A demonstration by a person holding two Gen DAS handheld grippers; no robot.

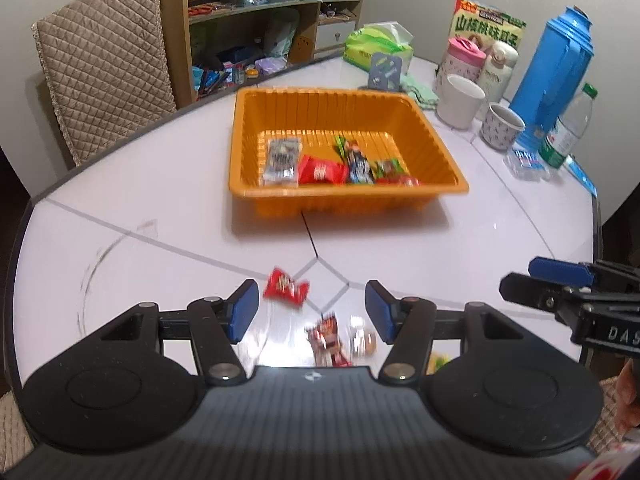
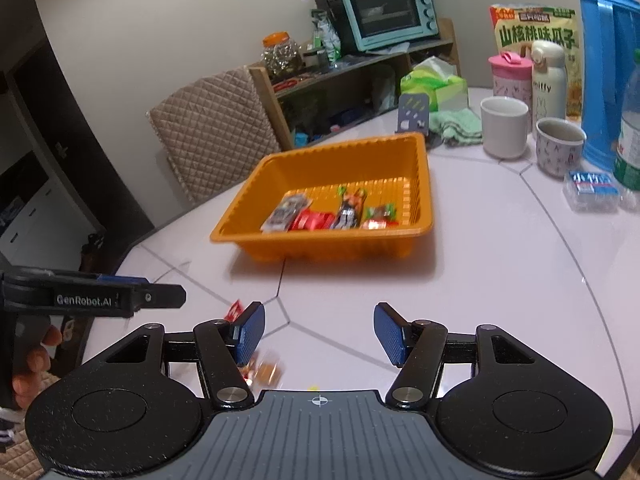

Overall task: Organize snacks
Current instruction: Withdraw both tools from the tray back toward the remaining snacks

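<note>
lettering reading "genrobot.ai" runs along the left gripper (image 2: 176, 295) and "das" shows on the right gripper (image 1: 508, 286), both with jaws parted and nothing between the pads. just ahead, loose snacks (image 1: 286, 289) lie on the white table (image 1: 160, 200), apart from the orange tray (image 1: 348, 196) that holds several wrapped snack packets (image 1: 320, 170). behind it stand a "miffy" flask (image 2: 547, 80), mugs (image 2: 503, 126), a blue thermos (image 2: 608, 64) and a seed bag with chinese print (image 2: 534, 28).

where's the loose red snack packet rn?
Left wrist view: the red snack packet lies on the white table, just ahead of the left gripper near its left finger, well short of the orange tray.
</note>
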